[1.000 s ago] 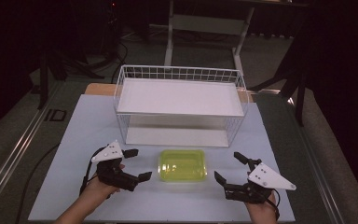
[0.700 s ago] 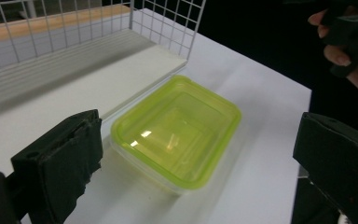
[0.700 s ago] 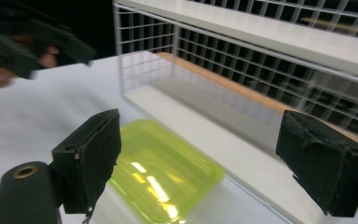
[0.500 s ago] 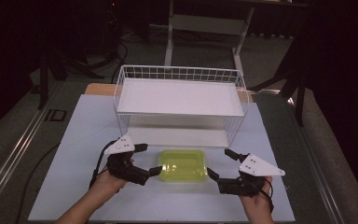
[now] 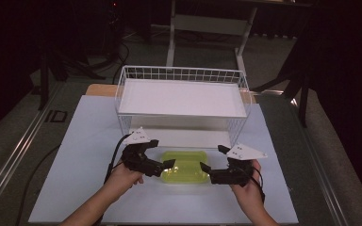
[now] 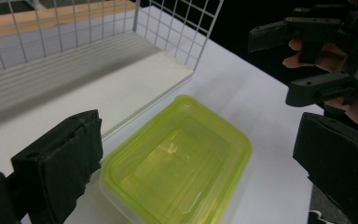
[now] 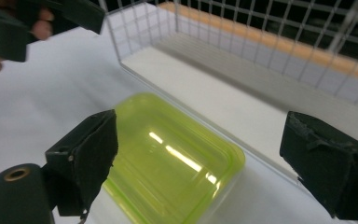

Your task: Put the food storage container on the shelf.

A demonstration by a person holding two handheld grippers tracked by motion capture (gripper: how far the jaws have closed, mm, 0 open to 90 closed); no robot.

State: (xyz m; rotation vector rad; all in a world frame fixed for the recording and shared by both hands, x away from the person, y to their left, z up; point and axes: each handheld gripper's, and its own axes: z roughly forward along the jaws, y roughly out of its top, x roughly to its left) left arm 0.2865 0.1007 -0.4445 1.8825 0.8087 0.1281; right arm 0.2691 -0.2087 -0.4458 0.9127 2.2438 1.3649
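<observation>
- While you hold both grippers low in the high view, the translucent yellow-green plastic container (image 5: 183, 166) lies flat on the white table sheet (image 5: 85, 141), lower centre, just in front of the white wire basket (image 5: 181, 75).
- Your left gripper (image 5: 162, 160) has its jaws apart at the container's left end; your right gripper (image 5: 210, 166) is spread too, at its right end.
- Judging by its thin glossy walls, it looks light, slightly flexible and slippery.
- Take hold at the raised rim (image 6: 242, 140) on each short end, and squeeze gently so it doesn't buckle or slip.
</observation>
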